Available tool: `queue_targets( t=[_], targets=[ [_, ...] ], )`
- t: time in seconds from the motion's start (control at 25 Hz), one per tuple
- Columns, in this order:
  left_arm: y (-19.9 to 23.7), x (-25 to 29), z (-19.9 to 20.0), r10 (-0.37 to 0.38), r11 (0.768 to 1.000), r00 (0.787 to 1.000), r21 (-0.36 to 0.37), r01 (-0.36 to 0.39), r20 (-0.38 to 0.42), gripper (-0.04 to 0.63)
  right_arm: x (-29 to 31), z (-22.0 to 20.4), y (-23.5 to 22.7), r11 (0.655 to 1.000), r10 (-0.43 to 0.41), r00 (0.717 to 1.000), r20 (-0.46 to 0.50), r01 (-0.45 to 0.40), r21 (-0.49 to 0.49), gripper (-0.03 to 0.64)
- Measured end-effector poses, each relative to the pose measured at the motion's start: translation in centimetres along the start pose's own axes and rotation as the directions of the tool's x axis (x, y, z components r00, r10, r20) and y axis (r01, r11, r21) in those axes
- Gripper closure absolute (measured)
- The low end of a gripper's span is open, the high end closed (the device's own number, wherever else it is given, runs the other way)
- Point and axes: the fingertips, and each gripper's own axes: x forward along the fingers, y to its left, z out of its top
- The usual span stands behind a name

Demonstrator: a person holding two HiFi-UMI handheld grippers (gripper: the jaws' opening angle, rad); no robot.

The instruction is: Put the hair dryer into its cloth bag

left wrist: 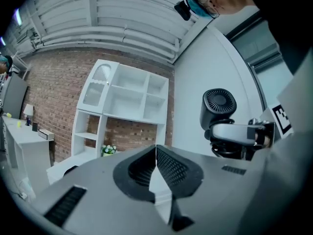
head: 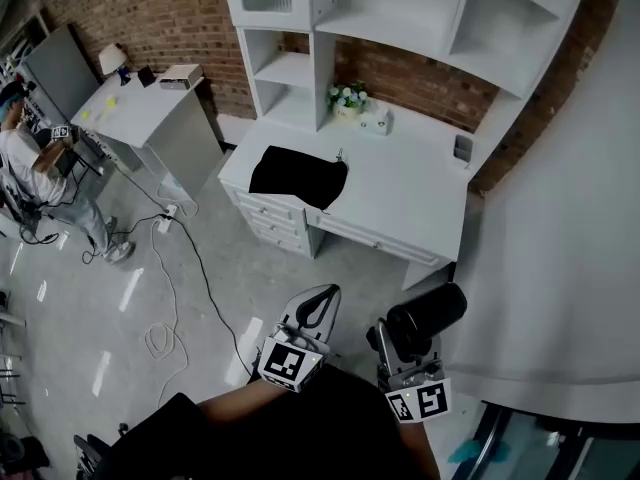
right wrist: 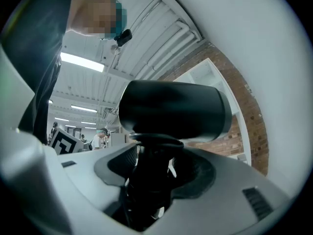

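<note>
We are standing well apart from the white desk [head: 400, 183], where the black cloth bag [head: 297, 176] is lying flat. Its limp mouth may be refusing the load unless our left gripper [head: 322, 298], fingers [left wrist: 171, 168] pressed together on nothing, is opening it first. The hair dryer [head: 425, 318], matte black with a fat round barrel, is riding in our right gripper [right wrist: 151, 165], fingers [right wrist: 198, 173] clamped on its slim handle. Being top-heavy, it may be swivelling or slipping in that grip.
</note>
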Motion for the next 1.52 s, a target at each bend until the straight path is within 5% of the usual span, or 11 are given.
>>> queue_targets(
  t=[0.36, 0.88, 1.52],
  targets=[
    [1.0, 0.0, -1.6, 0.044, 0.998, 0.998, 0.041, -0.042, -0.054, 0.577, -0.3, -0.7, -1.7, 0.998, -0.006, 1.0, -0.015, 0.007, 0.061, 0.374],
    [6.5, 6.8, -4.3, 0.059, 0.998, 0.994, -0.004, -0.059, -0.096, 0.577, 5.3, -3.5, -6.1, 0.997, -0.021, 0.997, -0.078, 0.026, 0.068, 0.376],
    [22.7, 17.9, -4.7, 0.13, 0.991, 0.981, 0.006, -0.131, -0.146, 0.577, 22.9, -3.4, -11.9, 1.0, -0.021, 0.987, -0.156, 0.021, 0.001, 0.376]
  ],
)
